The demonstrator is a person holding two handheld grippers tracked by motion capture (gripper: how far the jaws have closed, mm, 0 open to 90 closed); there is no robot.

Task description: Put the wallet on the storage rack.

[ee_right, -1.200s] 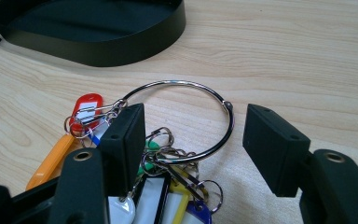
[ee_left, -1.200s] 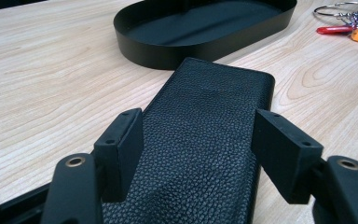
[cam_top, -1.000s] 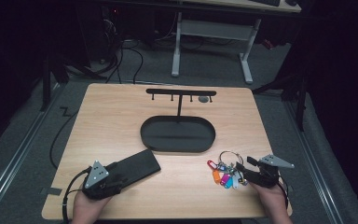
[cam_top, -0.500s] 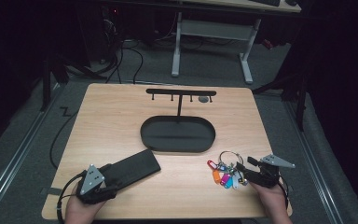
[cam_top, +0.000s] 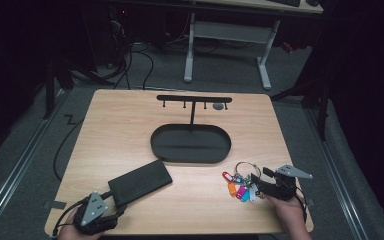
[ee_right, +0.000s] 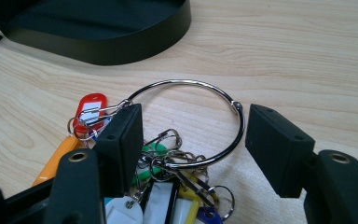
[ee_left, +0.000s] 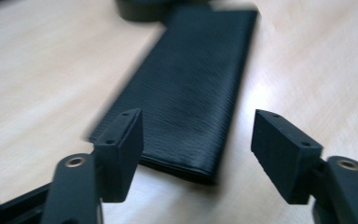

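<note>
Bare wooden counter (cam_top: 120, 130) lies open at nine o'clock. The black oval tray (cam_top: 190, 143) with its hook rack (cam_top: 194, 99) blocks the centre; a flat black case (cam_top: 140, 181) lies at seven, a bunch of coloured key tags (cam_top: 240, 187) at five.

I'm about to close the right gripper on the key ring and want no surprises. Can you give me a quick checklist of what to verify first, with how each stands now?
1. Right gripper open: ok, its jaws stand wide apart.
2. Key ring between the jaws: ok, the metal loop lies across the gap, flat on the table.
3. Tags out of the pinch: not ok, clips and tags bunch against the left jaw.
4. Tray out of the way: ok, it sits beyond the ring, apart from it.
5. Left gripper free: ok, open, with the black case lying ahead of it, ungripped.
6. Stand's hooks free: cannot tell, too small.
</note>
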